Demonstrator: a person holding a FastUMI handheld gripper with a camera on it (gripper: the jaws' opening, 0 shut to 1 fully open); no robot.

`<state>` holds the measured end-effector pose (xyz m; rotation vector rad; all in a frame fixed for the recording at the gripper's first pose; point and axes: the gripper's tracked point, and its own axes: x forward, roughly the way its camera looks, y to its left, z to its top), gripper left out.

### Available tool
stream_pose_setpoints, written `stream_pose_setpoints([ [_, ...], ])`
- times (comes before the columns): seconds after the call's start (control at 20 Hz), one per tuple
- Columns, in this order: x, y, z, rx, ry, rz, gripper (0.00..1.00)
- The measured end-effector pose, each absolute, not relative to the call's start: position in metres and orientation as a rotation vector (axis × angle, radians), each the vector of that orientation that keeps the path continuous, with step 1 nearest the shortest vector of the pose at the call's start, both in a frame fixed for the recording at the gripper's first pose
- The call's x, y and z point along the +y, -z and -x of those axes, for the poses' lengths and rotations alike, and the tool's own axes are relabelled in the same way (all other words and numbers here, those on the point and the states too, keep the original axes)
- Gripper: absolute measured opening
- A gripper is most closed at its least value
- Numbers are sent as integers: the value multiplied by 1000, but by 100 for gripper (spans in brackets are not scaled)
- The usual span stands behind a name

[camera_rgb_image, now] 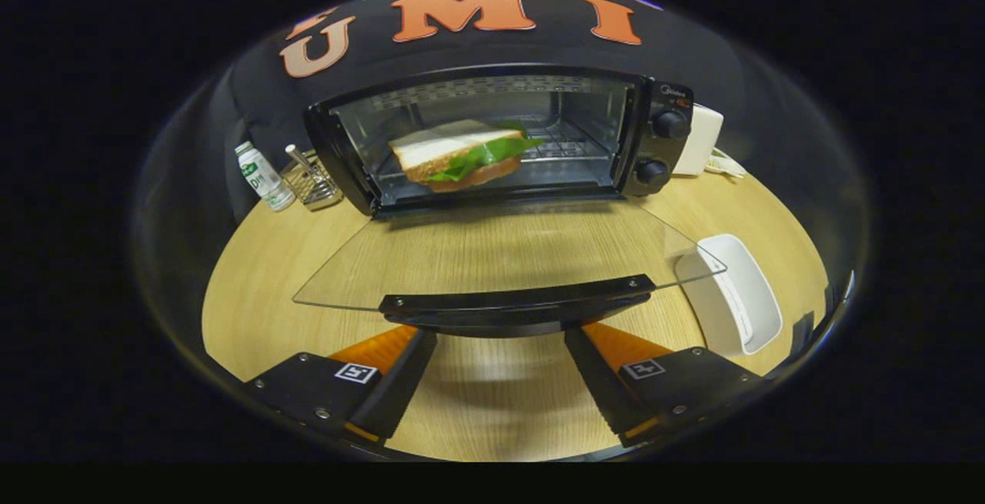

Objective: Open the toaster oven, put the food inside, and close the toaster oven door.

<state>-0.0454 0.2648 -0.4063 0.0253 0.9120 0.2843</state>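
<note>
hand-held gripper [500,369] spread, empty | glass door [492,258] flat open | triangular sandwich [462,154] inside toaster oven [662,146]

A round, light wooden table [254,273] with visible grain stands against the booth's black cloth wall [254,96]. The wall rises directly behind the table's far edge. Soft light falls on the tabletop, leaving faint shadows.

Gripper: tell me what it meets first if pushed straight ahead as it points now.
The open gripper would most likely meet the handle of the lowered glass door just ahead of its fingers; the sandwich lies farther on inside the toaster oven.
</note>
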Motion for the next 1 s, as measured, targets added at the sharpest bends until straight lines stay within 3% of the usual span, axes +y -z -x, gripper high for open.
stream_pose_setpoints([
  [0.45,282,337,-19,771,-276,-114,99],
  [1.0,307,316,-93,683,-260,-129,99],
])
